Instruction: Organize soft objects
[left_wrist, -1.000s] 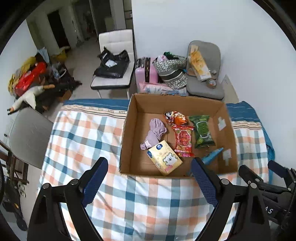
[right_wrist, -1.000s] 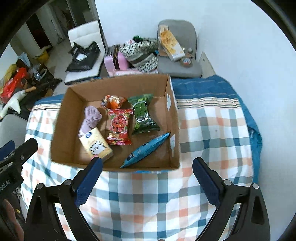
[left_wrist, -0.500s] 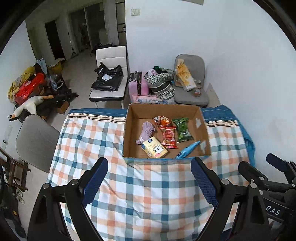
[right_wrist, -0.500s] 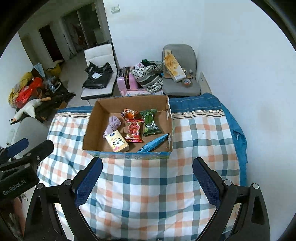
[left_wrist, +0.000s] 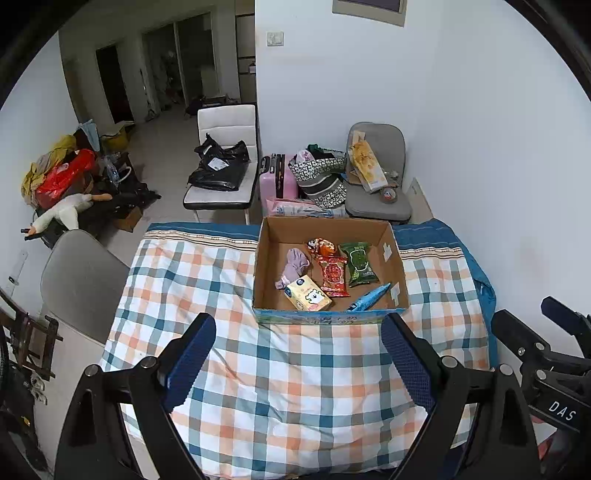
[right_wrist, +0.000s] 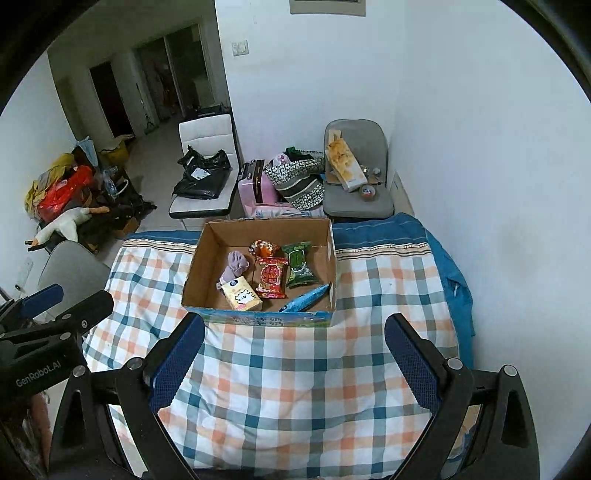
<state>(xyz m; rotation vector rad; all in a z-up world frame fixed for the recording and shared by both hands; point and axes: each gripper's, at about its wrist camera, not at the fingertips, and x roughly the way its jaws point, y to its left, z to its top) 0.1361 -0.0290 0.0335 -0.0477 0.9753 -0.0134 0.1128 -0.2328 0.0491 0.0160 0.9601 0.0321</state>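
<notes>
Brown cardboard box (left_wrist: 391, 236), blue-orange-white checked cloth (left_wrist: 295, 369), green packet (left_wrist: 358, 264), red packet (left_wrist: 334, 275), lilac sock (left_wrist: 295, 264)

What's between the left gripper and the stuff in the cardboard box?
Only the near wall of the cardboard box. The left gripper is open above bare checked cloth, and the box has no lid, so the purple sock and tissue pack look reachable from above.

Cardboard box (left_wrist: 266, 258) on a checked tablecloth (left_wrist: 295, 369), inside it a purple sock (left_wrist: 293, 266), yellow tissue pack (left_wrist: 308, 294), red snack packet (left_wrist: 333, 276), green packet (left_wrist: 358, 264) (blue packet (left_wrist: 369, 297) alongside), left gripper (left_wrist: 297, 363) spread wide, holding nothing, right gripper (left_wrist: 546, 339) beside it.
</notes>
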